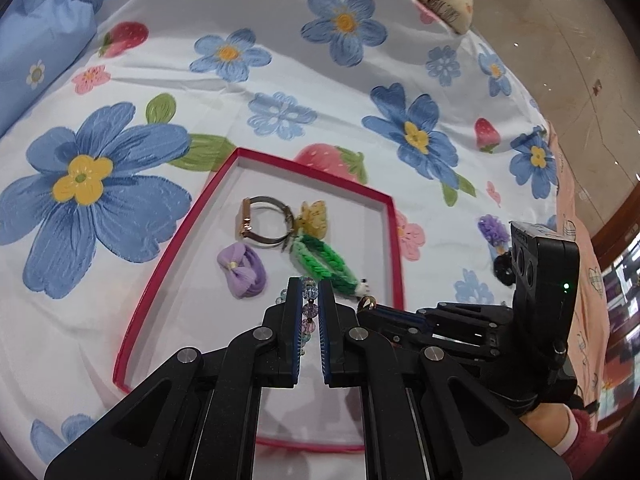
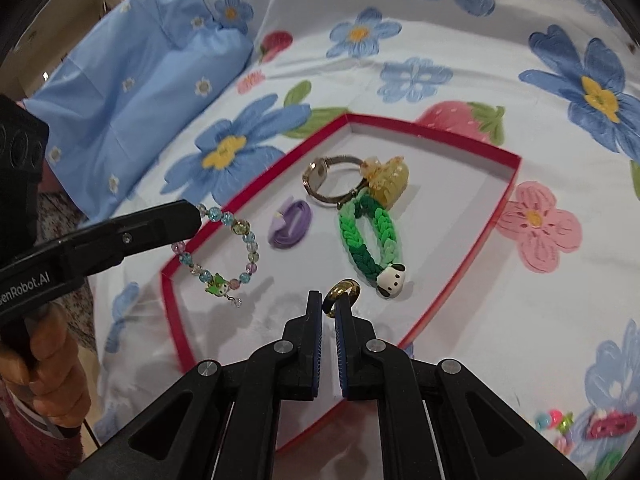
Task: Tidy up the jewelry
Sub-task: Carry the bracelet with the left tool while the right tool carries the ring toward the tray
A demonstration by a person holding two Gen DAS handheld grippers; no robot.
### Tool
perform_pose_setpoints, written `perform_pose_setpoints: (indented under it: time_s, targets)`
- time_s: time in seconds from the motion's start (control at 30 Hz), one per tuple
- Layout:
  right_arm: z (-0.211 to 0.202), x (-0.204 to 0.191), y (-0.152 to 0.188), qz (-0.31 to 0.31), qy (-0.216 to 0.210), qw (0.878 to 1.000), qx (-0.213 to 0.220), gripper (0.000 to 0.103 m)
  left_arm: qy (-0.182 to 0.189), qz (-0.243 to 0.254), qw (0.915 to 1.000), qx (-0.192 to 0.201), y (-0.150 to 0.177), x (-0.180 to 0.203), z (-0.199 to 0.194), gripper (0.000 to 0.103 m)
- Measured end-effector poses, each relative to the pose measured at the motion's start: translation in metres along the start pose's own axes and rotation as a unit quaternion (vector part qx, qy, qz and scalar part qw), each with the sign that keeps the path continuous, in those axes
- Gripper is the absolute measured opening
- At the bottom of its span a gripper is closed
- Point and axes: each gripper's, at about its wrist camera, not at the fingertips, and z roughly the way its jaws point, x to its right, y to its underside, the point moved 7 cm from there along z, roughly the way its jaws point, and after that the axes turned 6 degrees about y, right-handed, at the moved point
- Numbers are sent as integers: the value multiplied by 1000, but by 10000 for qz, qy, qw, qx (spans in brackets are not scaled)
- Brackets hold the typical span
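Tray [image 2: 496,200] holds one watch [image 2: 320,180], two scrunchies, one clip

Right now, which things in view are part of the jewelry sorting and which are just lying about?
In the job:
- red tray
- beaded bracelet in left gripper
- gold ring in right gripper
- watch, yellow clip, green braided band, purple bow in the tray

Lying about:
- blue pillow
- floral bedsheet
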Motion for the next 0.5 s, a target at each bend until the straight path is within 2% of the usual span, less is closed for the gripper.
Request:
perform_pose_setpoints:
  time_s: [0.23, 0.5]
  targets:
    - [24, -6, 1, -210, 39, 9995, -236, 6, -81, -249, 9996, -135, 5, -27, 18, 6]
    - [34, -14, -1, -563, 286, 9976, -267, 9, -259, -399, 9986, -242, 9, -48, 35, 6]
